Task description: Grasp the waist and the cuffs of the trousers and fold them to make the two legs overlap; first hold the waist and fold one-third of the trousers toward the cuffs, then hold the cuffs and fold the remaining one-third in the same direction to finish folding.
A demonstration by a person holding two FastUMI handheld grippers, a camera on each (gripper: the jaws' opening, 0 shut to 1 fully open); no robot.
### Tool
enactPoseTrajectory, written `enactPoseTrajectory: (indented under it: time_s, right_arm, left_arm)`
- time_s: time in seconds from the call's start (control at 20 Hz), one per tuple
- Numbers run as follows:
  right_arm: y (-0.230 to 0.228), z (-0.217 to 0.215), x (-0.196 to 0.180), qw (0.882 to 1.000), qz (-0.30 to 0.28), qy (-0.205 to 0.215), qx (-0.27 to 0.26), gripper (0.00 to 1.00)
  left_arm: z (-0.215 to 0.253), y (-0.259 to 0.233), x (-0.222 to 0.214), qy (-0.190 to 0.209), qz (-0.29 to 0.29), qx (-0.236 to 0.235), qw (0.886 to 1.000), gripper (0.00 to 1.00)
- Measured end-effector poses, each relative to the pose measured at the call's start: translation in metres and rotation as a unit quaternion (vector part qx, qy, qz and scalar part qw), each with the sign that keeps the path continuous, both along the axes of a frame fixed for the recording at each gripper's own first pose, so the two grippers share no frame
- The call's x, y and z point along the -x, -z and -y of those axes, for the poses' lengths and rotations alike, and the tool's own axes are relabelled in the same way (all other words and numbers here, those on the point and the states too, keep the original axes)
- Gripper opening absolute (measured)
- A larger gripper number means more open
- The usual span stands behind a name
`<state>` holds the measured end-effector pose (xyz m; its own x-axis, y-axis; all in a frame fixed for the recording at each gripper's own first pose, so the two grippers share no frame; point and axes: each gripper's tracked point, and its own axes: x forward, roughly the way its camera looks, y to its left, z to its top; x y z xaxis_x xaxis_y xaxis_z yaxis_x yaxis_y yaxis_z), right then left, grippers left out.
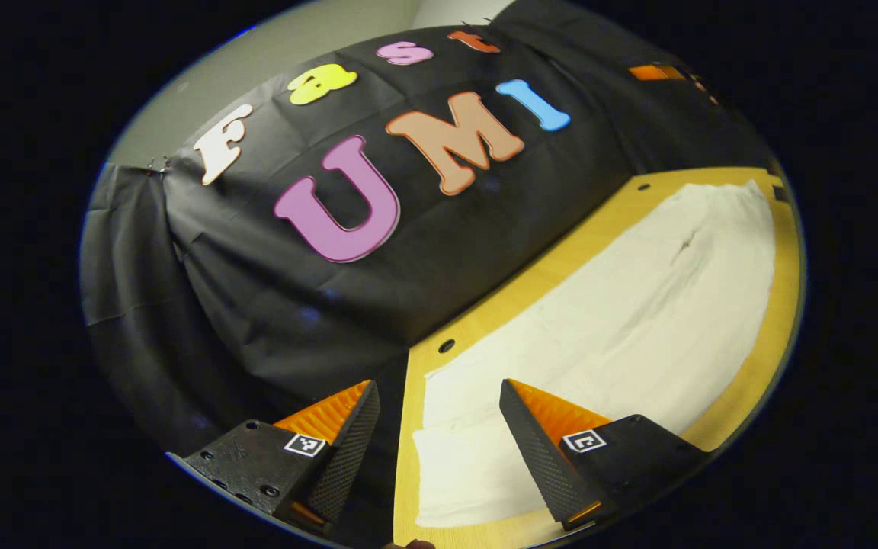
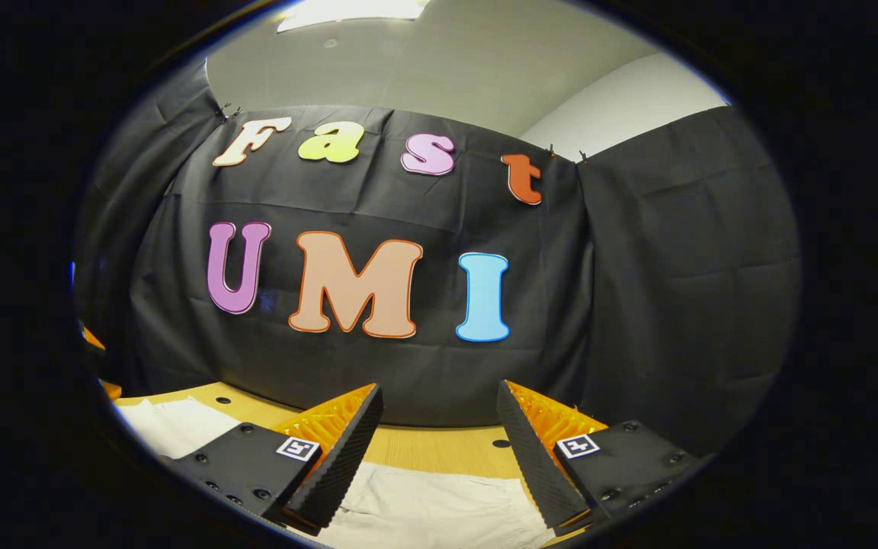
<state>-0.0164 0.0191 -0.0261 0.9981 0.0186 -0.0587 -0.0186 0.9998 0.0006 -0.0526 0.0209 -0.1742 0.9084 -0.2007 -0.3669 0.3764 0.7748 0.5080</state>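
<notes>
Fingers of the left gripper (image 1: pixel 439 427) stand spread wide in the left gripper view, nothing between them. One finger hangs over the near end of the trousers (image 1: pixel 607 320); the other hangs past the table's near edge, over the dark cloth. The right gripper (image 2: pixel 439 442) is likewise released, its fingers parted above a pale stretch of the same garment (image 2: pixel 424 511), and no fabric is caught in the gap.

The trousers lie flat on the wooden table (image 1: pixel 778 335), running lengthwise away from the left gripper toward the far corner, with one shallow crease along the middle. Which end is the waist cannot be told from these views.

Judged state: no grasp has been made, so the step in hand is the first pickup.

Recommended procedure:
1. Lower each gripper until one finger slides under the fabric edge and the other rests on top.
2. Take the hem at its outer corner, not mid-panel, so the full layer lifts together.
3. Close both grippers before lifting; a one-sided lift is likely to skew the fold line.
4. Keep the two grippers level and carry the edge across so the legs overlap squarely.

Beyond the table, the black booth wall (image 2: pixel 637 305) closes the scene.
</notes>
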Motion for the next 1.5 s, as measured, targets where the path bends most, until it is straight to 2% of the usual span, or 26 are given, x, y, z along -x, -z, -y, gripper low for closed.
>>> enactPoseTrajectory:
  time_s: [0.2,0.6,0.75,0.9,1.1,1.2,1.5]
  right_arm:
    - [0.007,-0.006,0.005,1.0,-0.005,-0.009,0.012,0.97]
    - [0.03,-0.009,0.01,0.999,-0.031,-0.007,0.02,0.97]
    - [0.038,-0.006,0.011,0.999,-0.041,0.0,0.018,0.97]
    - [0.048,0.0,0.012,0.999,-0.051,0.007,0.017,0.97]
    - [0.054,0.007,0.012,0.998,-0.057,0.017,0.019,0.97]
    - [0.058,0.011,0.012,0.998,-0.061,0.022,0.02,0.97]
    - [0.064,0.023,0.015,0.997,-0.068,0.036,0.023,0.97]
  left_arm:
    - [-0.005,0.05,0.023,0.047,-0.053,-0.065,0.995,0.97]
    - [-0.043,0.115,0.041,0.077,-0.151,-0.147,0.974,0.97]
    - [-0.048,0.131,0.059,0.117,-0.173,-0.189,0.96,0.97]
    - [-0.053,0.142,0.07,0.168,-0.197,-0.237,0.936,0.97]
    - [-0.05,0.148,0.072,0.213,-0.2,-0.27,0.918,0.97]
    - [-0.048,0.149,0.066,0.22,-0.198,-0.278,0.914,0.92]
    - [-0.041,0.153,0.044,0.228,-0.187,-0.291,0.91,0.92]
